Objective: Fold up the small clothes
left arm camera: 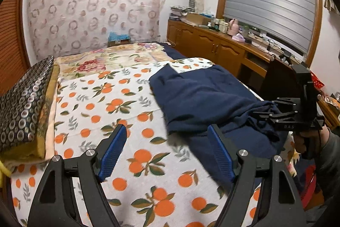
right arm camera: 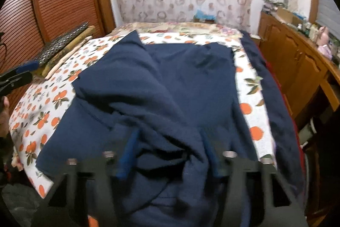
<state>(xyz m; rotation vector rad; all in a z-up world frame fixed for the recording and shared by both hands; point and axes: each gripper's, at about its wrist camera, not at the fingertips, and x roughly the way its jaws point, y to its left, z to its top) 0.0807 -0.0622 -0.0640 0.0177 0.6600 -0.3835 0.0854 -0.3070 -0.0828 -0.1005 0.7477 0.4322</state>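
Navy blue knit garment point(right arm camera: 170, 82) lies rumpled on the orange-print bedsheet point(left arm camera: 102, 103). Left gripper point(left arm camera: 167, 150) hovers over the sheet, jaws apart and empty. Right gripper point(right arm camera: 170, 154) has its jaws clamped on bunched navy fabric.

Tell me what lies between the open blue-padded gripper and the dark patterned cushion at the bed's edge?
Only bare orange-print bedsheet, seen in the left wrist view. It separates the left gripper from the dark patterned cushion; the navy blue garment lies on the other side.
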